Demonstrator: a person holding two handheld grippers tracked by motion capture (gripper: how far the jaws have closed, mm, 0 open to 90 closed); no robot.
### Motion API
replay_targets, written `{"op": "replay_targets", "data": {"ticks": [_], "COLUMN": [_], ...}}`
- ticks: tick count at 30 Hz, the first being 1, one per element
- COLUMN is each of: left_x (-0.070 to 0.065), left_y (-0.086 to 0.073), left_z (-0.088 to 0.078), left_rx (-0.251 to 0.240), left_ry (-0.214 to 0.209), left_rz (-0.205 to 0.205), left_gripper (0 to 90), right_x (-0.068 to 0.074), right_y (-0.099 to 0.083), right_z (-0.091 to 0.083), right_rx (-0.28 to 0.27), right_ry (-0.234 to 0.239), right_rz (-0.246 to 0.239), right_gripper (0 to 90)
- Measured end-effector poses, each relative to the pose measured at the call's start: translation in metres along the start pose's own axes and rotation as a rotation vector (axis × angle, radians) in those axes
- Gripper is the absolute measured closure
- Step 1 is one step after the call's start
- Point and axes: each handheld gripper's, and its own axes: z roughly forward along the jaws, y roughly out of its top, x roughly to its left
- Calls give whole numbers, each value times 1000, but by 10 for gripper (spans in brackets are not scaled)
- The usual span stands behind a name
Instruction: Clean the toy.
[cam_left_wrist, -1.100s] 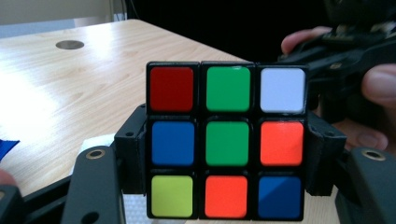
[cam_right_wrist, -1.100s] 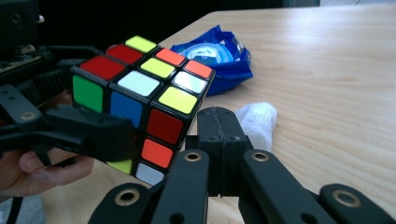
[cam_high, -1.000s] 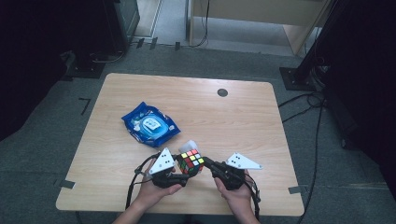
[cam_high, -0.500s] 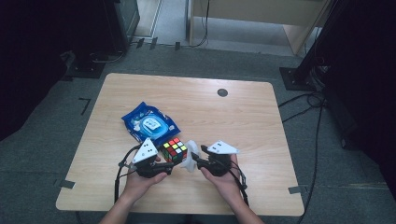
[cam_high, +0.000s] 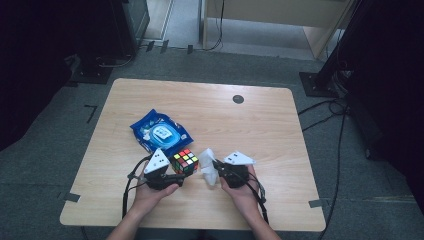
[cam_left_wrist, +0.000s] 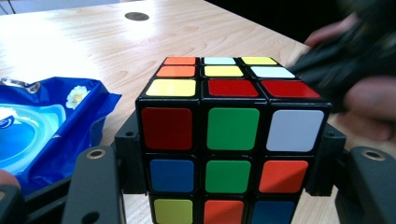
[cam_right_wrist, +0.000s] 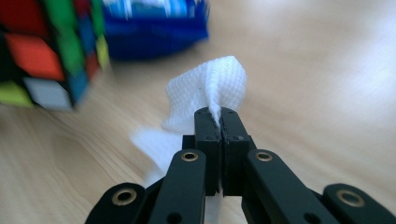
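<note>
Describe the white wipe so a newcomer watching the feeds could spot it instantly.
Start at the light wooden table and go to its near edge, where two hands work. Right of the multicoloured puzzle cube, the crumpled white textured wipe is pinched in the right gripper. It is the only soft white thing; the blue plastic wipes packet lies farther back.

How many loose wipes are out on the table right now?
1: a white wipe pinched in the right gripper, beside the cube held by the left gripper. More may sit inside the blue wipe pack.

Both forearms rise from the near edge; left gripper (cam_high: 186, 172) clamped, right gripper (cam_high: 214, 165) pinched tight (jaws touching).
</note>
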Motion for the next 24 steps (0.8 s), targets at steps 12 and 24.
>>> {"op": "replay_targets", "data": {"ticks": [12,24], "left_x": [-39,-48], "left_y": [-3,4], "left_z": [18,10], "left_rx": [38,-16], "left_ry": [-74,-92], "left_rz": [105,129], "left_gripper": [341,342], "right_x": [46,33], "right_y": [35,23], "right_z": [-60,-43], "right_rx": [-242,-230], "right_ry": [177,128], "right_rz": [-89,-34], "right_gripper": [887,883]}}
